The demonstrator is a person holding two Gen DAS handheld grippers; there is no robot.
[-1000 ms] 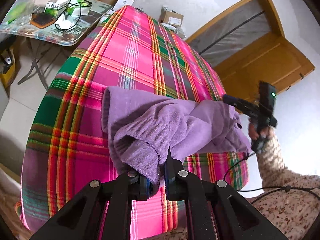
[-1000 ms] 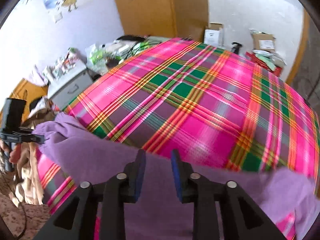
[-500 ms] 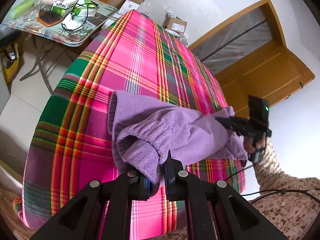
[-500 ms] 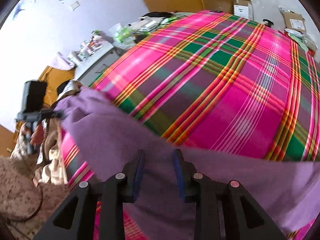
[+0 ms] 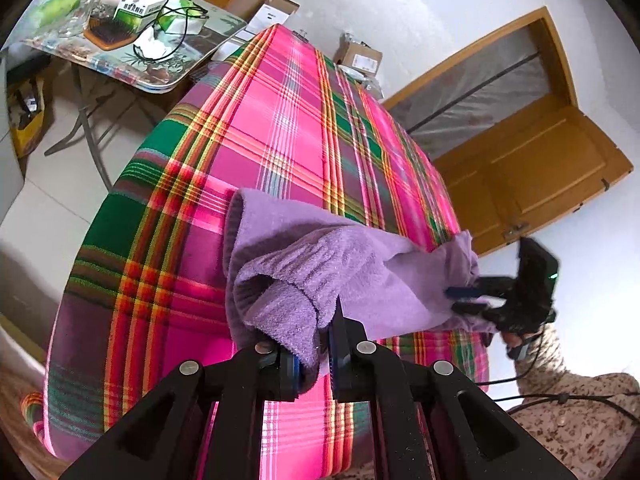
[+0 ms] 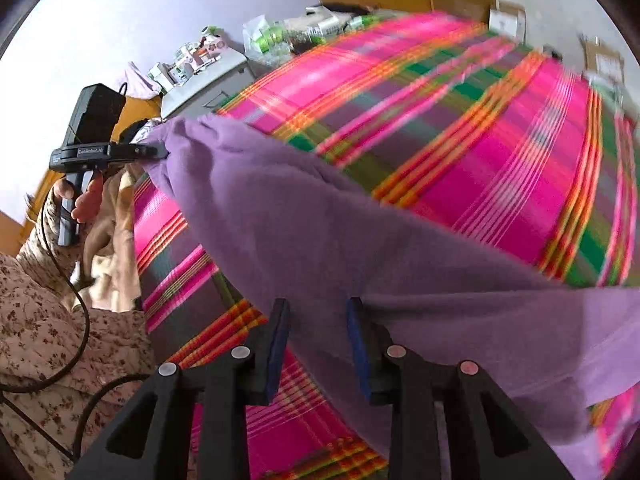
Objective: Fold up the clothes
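Observation:
A purple fleece garment [image 5: 340, 264] hangs stretched over the near end of a bed with a pink plaid cover [image 5: 280, 140]. My left gripper [image 5: 316, 344] is shut on its ribbed, gathered edge, which bunches between the pads. In the left wrist view my right gripper [image 5: 456, 300] is at the garment's far end, with cloth between its two fingers. The right wrist view shows the garment [image 6: 320, 220] filling the gap between the right gripper's [image 6: 318, 320] pads. From there it runs taut up to the left gripper [image 6: 160, 152]. More cloth trails off to the right.
A cluttered folding table [image 5: 168, 76] stands beyond the bed's left side, and boxes [image 5: 356, 56] sit by the far wall. A wooden door [image 5: 540, 168] is on the right. A beige garment [image 6: 116, 240] lies at the bed's edge beside the person's floral sleeve [image 6: 40, 320].
The right gripper has swung sideways with its end of the garment, pulling the cloth out longer and tauter between the two grippers. The left gripper has kept its place and grip.

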